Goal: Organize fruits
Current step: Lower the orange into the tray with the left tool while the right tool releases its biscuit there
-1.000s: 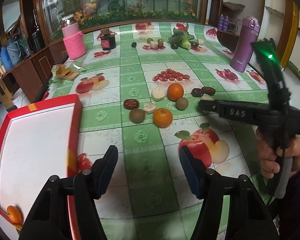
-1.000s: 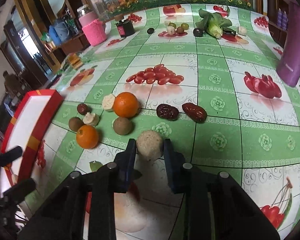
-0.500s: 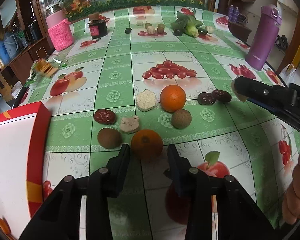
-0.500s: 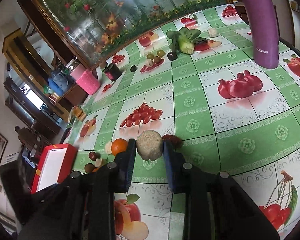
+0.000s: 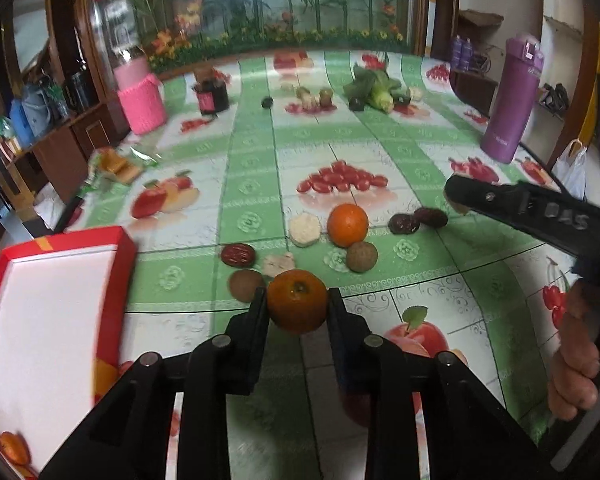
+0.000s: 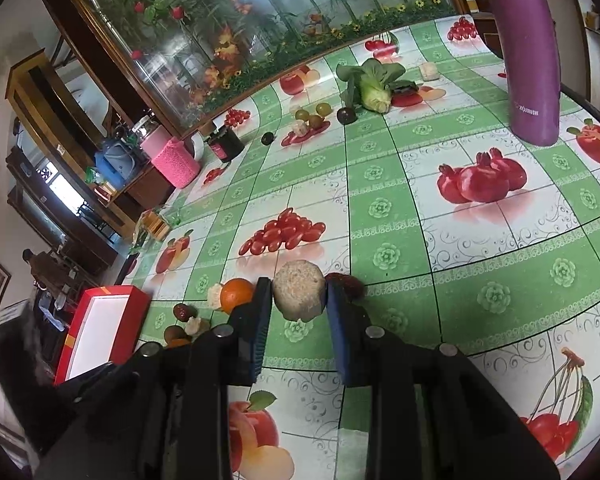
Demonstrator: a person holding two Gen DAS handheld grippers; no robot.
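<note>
My left gripper (image 5: 297,304) is shut on an orange (image 5: 297,301) and holds it just above the fruit-print tablecloth. My right gripper (image 6: 296,300) is shut on a beige round fruit piece (image 6: 299,295), lifted above the table; it also shows in the left wrist view (image 5: 456,196) at the right. On the cloth lie a second orange (image 5: 347,225), two brown kiwis (image 5: 362,256) (image 5: 246,285), red dates (image 5: 238,255) (image 5: 418,220) and pale pieces (image 5: 305,230). A red-rimmed white box (image 5: 52,320) stands at the left with one orange (image 5: 14,448) in its near corner.
A purple flask (image 5: 510,100) stands at the right, a pink-sleeved jar (image 5: 138,96) and a dark jar (image 5: 212,96) at the back left. Greens (image 5: 374,90) and small fruits (image 5: 314,98) lie at the far end. A snack packet (image 5: 118,166) lies near the left edge.
My left gripper moved forward to the near orange, closed on it and lifted it slightly. My right gripper rose and tilted up with the beige piece held.
</note>
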